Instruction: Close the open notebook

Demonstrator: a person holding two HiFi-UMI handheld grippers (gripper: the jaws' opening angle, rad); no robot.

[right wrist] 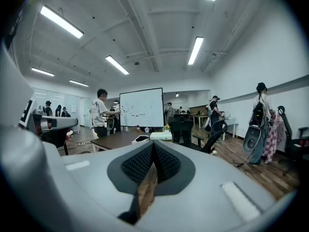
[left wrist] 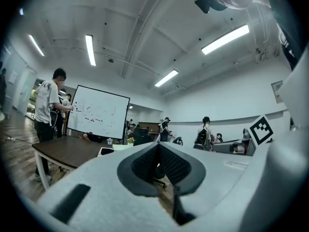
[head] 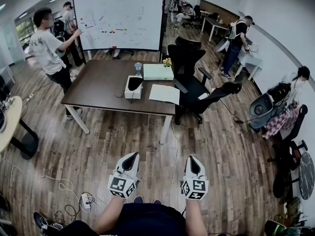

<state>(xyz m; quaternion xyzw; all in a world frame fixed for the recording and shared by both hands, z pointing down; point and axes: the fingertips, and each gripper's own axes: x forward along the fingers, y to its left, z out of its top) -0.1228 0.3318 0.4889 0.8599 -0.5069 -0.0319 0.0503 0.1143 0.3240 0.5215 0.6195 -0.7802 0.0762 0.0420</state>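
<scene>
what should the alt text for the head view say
A person on a wood floor holds the left gripper and right gripper low, jaws shut and empty, facing a brown table ahead. An open notebook lies near its right front corner, with a whiteboard behind.

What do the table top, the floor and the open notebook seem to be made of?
The table top: likely wood or laminate, dark brown, matte, even colour. The floor: wood or wood-look planks, visible seams, slight sheen. The open notebook: paper, flat white matte pages.
</scene>
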